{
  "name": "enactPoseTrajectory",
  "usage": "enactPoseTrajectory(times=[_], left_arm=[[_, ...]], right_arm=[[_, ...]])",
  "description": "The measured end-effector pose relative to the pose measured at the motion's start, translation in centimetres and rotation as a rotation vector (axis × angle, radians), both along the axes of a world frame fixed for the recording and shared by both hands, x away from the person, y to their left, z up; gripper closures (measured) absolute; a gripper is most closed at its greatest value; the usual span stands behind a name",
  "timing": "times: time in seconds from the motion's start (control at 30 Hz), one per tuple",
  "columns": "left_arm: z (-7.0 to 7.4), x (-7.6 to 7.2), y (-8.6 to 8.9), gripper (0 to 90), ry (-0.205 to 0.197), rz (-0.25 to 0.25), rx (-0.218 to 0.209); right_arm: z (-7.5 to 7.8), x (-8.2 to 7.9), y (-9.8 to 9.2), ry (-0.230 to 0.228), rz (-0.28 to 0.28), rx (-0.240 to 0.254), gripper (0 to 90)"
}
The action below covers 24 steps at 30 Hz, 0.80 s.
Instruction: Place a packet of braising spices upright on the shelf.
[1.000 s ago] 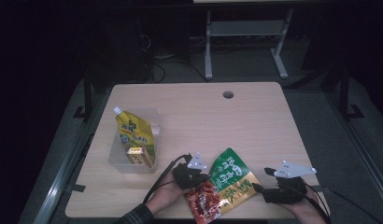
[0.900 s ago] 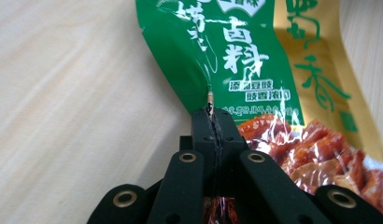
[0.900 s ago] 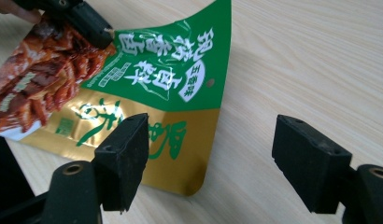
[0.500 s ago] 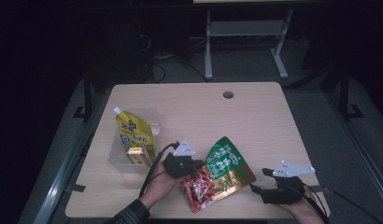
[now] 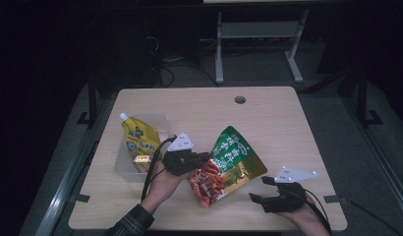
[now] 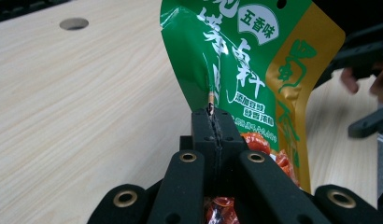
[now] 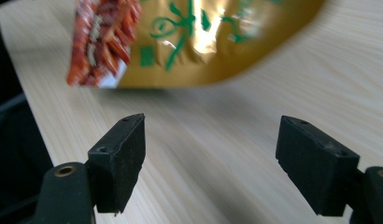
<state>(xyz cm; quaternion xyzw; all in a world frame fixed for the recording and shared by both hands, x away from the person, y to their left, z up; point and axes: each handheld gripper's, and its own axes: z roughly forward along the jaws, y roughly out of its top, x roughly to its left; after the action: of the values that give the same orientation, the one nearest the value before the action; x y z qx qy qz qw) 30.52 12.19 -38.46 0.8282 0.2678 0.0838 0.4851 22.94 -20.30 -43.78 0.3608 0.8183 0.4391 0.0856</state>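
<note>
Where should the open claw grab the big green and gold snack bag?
Probably the flat gold edge of the snack bag, coming in level from the right gripper's side. The bag hangs lifted, pinched at its opposite edge by the left gripper, so that thin free edge fits between open jaws.

There is one green and red snack bag [image 5: 230,164] on the table [image 5: 278,128]. One clear box [image 5: 125,164] beside the snack bag holds one yellow pouch [image 5: 139,137].

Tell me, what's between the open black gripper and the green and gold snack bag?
Just bare wooden table, seen in the right gripper view between the right gripper and the green and gold snack bag.
</note>
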Motion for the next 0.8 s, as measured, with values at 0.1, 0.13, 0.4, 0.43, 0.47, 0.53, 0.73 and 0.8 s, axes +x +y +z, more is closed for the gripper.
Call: enactPoseTrajectory(times=[0.1,0.13,0.4,0.43,0.47,0.53,0.73,0.8], left_arm=[[0.3,0.0,0.2,90.0,-0.002,-0.001,-0.012],[0.4,-0.1,0.3,90.0,-0.002,0.002,-0.017],[0.5,-0.3,0.6,90.0,0.006,0.009,-0.048],[0.5,-0.3,0.6,90.0,0.006,0.007,-0.042],[0.4,-0.3,0.6,90.0,0.008,0.008,-0.044],[0.3,-0.3,0.5,90.0,0.010,0.005,-0.047],[0.2,-0.4,0.8,89.9,0.020,0.018,-0.062],[0.3,-0.4,0.8,89.9,0.020,0.018,-0.060]], right_arm=[[0.1,0.5,1.2,-0.012,0.004,0.027,25.9],[0.1,0.7,1.5,-0.017,0.005,0.037,25.9],[0.3,2.1,3.0,-0.033,-0.002,0.139,31.2],[0.3,2.3,3.2,-0.035,-0.004,0.150,32.1],[0.3,2.4,3.3,-0.032,-0.003,0.172,33.4],[0.3,2.7,3.6,-0.039,0.001,0.205,38.9],[0.7,3.2,4.0,-0.057,-0.008,0.235,67.1],[0.7,3.3,4.0,-0.058,-0.007,0.241,77.5]])
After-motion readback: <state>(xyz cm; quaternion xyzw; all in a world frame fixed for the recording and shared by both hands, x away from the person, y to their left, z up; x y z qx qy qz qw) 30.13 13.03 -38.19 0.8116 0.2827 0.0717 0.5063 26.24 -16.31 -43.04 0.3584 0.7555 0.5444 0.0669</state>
